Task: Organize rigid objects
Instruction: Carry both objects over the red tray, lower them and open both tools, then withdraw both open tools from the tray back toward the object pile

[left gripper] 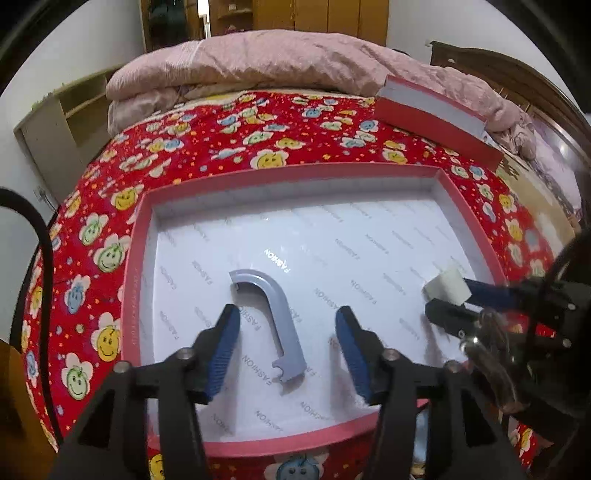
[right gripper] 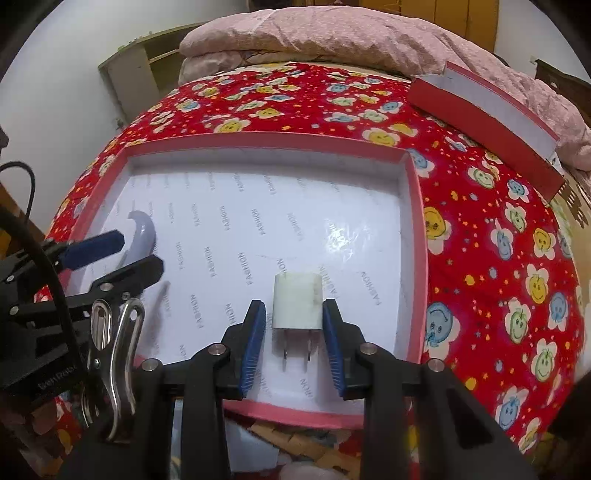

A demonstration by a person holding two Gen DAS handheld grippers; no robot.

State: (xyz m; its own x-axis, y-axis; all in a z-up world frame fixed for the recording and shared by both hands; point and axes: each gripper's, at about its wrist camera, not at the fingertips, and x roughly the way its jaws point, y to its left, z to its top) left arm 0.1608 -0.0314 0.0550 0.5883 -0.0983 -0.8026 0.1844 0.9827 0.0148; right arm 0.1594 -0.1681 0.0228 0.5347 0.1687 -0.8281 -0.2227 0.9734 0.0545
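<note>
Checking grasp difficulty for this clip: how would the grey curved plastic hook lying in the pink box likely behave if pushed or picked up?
The grey curved plastic hook looks moulded and thin, so probably stiff and light. It lies flat, unlikely to roll. On the glossy white liner of the pink box it may well slide when nudged.

Both views look steeply down from close above an open pink box on a bed with a red patterned sheet. The left wrist camera sits over the box's near left part, the right wrist camera over its near right part. Each view catches the other gripper at its edge, and both share the box floor, the box lid and the pink quilt beyond.
</note>
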